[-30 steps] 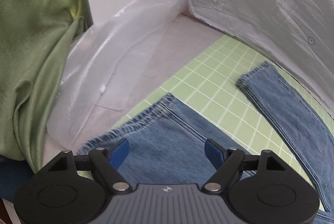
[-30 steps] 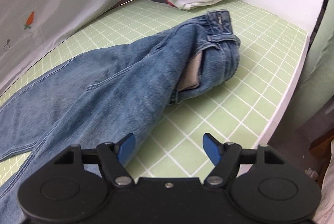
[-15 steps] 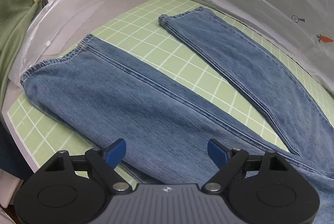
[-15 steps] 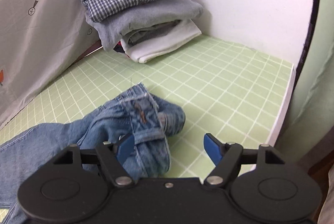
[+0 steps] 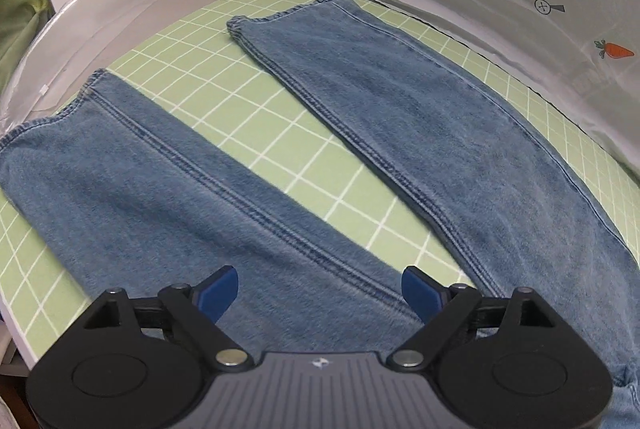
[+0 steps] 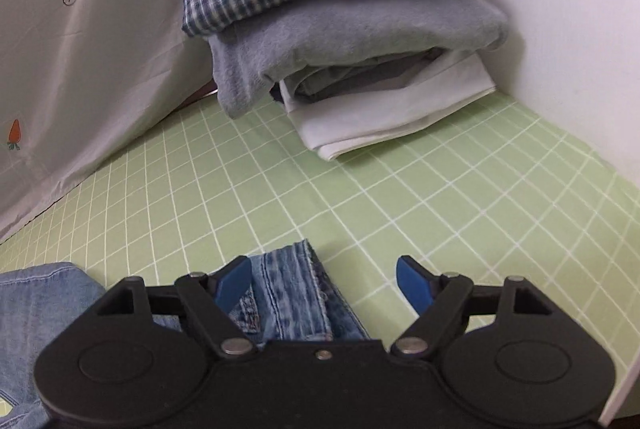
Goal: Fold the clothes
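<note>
Opening wide, both tongs, left [image 5: 320, 293] and right [image 6: 324, 283], hover empty above jeans [image 5: 440, 117].

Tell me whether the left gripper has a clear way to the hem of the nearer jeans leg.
Probably yes. The left gripper, jaws opening and empty, hangs over the nearer jeans leg; nothing lies on the denim between it and the hem.
</note>
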A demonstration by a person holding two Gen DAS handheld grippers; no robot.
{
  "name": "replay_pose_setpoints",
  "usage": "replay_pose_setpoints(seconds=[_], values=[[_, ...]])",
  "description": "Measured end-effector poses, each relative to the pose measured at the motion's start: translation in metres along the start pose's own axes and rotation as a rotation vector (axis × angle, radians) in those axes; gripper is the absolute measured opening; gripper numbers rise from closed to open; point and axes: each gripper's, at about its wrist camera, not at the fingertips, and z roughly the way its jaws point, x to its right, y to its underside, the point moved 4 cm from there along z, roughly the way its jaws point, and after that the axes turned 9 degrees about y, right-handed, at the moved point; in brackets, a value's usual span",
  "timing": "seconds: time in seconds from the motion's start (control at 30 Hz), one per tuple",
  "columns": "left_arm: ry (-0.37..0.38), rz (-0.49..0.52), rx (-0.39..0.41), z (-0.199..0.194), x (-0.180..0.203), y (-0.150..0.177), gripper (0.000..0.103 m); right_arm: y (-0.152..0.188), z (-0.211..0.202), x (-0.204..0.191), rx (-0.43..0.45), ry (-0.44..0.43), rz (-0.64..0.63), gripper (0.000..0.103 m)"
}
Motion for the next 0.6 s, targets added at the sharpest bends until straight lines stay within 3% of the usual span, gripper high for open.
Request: replay_pose_setpoints(seconds=[0.1, 0.23, 0.37, 0.4, 0.5, 0.6], values=[[-0.019, -0.003, -0.033, 0.023, 0.018, -0.016, 0.089, 0.002, 0.030, -0.012, -0.058, -0.011, -0.016, 0.080], [-0.026, 0.074, -0.065, 0.043, 0.043, -0.026, 0.089, 0.004, 0.053, -0.021, -0.096, -0.025, -0.029, 0.079], [-0.032, 0.114, -0.084, 0.053, 0.055, -0.028, 0.089, 0.005, 0.060, -0.030, -0.113, -0.073, -0.125, 0.056], [-0.032, 0.117, -0.089, 0.055, 0.056, -0.028, 0.089, 0.004, 0.060, -0.032, -0.105, -0.084, -0.167, 0.038], [-0.039, 0.134, -0.092, 0.056, 0.056, -0.027, 0.089, -0.006, 0.054, -0.035, -0.051, -0.118, -0.195, 0.025], [-0.043, 0.124, -0.076, 0.050, 0.051, -0.028, 0.089, -0.034, 0.033, -0.027, 0.109, -0.047, -0.136, 0.022]])
